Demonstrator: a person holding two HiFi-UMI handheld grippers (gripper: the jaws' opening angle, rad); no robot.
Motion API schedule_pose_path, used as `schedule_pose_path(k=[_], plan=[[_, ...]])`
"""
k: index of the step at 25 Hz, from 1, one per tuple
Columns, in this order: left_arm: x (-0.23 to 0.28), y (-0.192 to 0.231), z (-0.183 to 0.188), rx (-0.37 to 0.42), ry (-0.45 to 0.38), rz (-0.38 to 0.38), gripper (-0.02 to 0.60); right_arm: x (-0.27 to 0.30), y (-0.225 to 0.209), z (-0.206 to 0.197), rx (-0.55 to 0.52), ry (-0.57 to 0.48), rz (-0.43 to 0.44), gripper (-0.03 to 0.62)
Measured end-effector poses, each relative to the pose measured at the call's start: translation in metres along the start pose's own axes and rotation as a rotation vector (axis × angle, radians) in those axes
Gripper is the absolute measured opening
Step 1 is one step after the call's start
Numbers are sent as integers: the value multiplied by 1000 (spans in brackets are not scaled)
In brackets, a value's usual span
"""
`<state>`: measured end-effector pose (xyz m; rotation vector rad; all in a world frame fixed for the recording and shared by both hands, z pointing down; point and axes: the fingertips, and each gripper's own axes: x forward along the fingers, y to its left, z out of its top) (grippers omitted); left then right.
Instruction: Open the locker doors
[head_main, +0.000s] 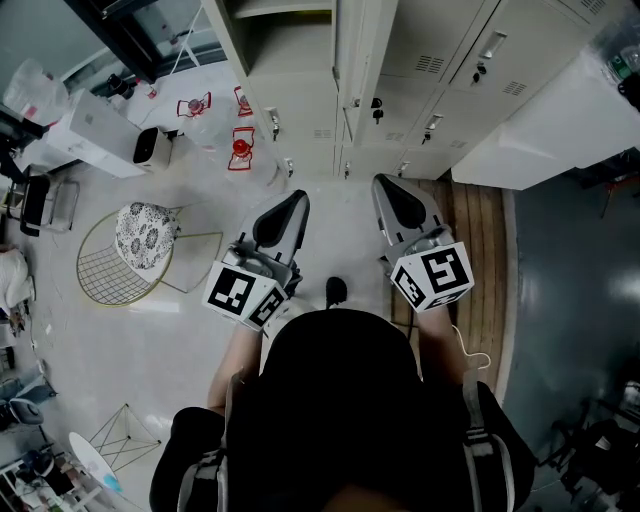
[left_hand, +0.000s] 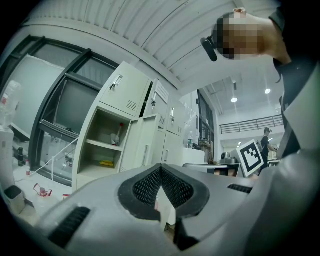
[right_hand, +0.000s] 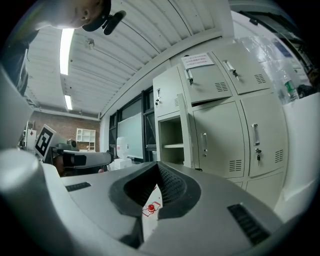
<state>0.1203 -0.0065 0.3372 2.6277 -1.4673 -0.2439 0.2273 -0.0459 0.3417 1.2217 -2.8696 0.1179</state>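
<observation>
A bank of cream metal lockers (head_main: 420, 70) stands ahead of me. One left compartment (head_main: 285, 45) stands open, with its door (head_main: 350, 60) swung out edge-on. The doors to its right (head_main: 495, 60) are closed and have small handles. My left gripper (head_main: 297, 198) and right gripper (head_main: 383, 183) hover side by side above the floor, short of the lockers, touching nothing. The left gripper view shows the open shelved compartment (left_hand: 102, 145) beyond my shut left gripper (left_hand: 161, 168). In the right gripper view, closed doors (right_hand: 220, 135) and the open compartment (right_hand: 172, 140) rise behind my shut right gripper (right_hand: 159, 166).
A wire chair with a patterned cushion (head_main: 140, 235) stands on the floor at left. Red-framed objects (head_main: 240, 148) and a white appliance (head_main: 150, 145) lie near the lockers' left end. A white counter (head_main: 560, 120) juts in at right above a wooden floor strip (head_main: 480, 230).
</observation>
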Motion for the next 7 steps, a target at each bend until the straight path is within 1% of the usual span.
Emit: schedule_pose_path(k=[7], plan=[[1, 1, -2, 1, -2, 2, 17, 3, -2, -2, -16, 7, 1, 5]])
